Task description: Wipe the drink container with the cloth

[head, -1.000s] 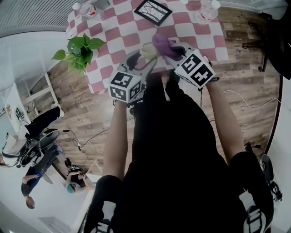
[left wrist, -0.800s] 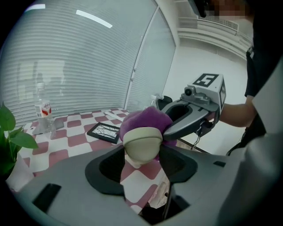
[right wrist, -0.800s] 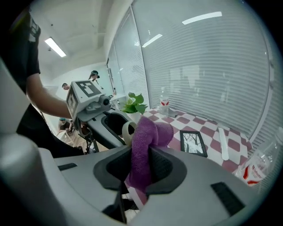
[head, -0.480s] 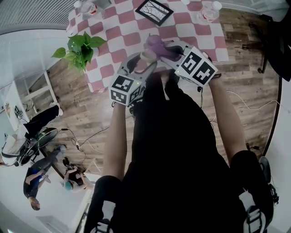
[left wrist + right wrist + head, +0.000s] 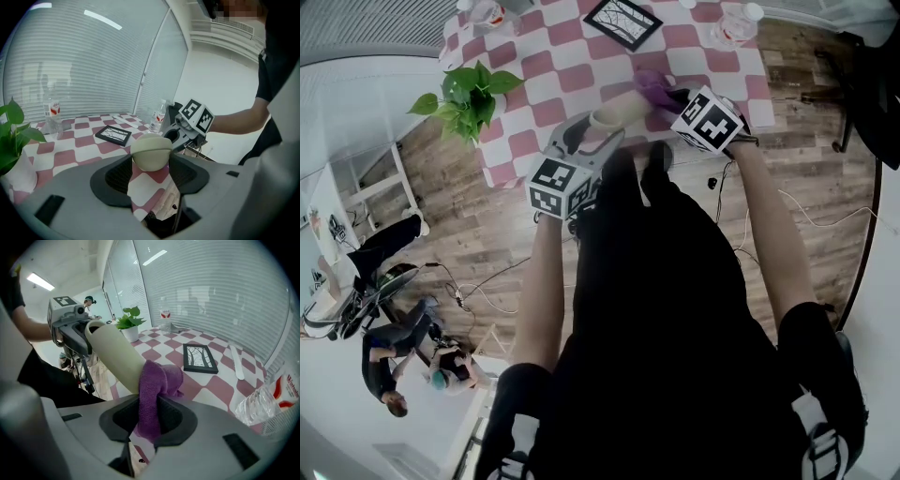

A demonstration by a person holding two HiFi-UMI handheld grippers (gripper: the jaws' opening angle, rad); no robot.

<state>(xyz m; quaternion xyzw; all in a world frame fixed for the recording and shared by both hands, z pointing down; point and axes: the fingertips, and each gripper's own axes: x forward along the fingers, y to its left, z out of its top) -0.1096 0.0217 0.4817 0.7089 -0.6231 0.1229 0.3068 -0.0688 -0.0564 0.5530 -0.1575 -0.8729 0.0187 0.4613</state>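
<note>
Checked in red and white, the table (image 5: 553,66) stands on a wooden floor (image 5: 487,225). At its near edge, the left gripper (image 5: 150,176) has both pads pressed on the drink container (image 5: 151,152), gripping it by one end. The container is pale cream and matte: a plain cylinder with a domed end ringed by a thin seam. It is held tilted above the tabletop, reaching towards the right gripper (image 5: 149,420). That gripper's jaws are pinched on a purple cloth (image 5: 157,385), whose bunched top lies against the container's lower side. Farther back on the table lie a black picture frame (image 5: 622,21) and a clear water bottle (image 5: 731,26). A leafy potted plant (image 5: 469,94) sits at the left corner.
</note>
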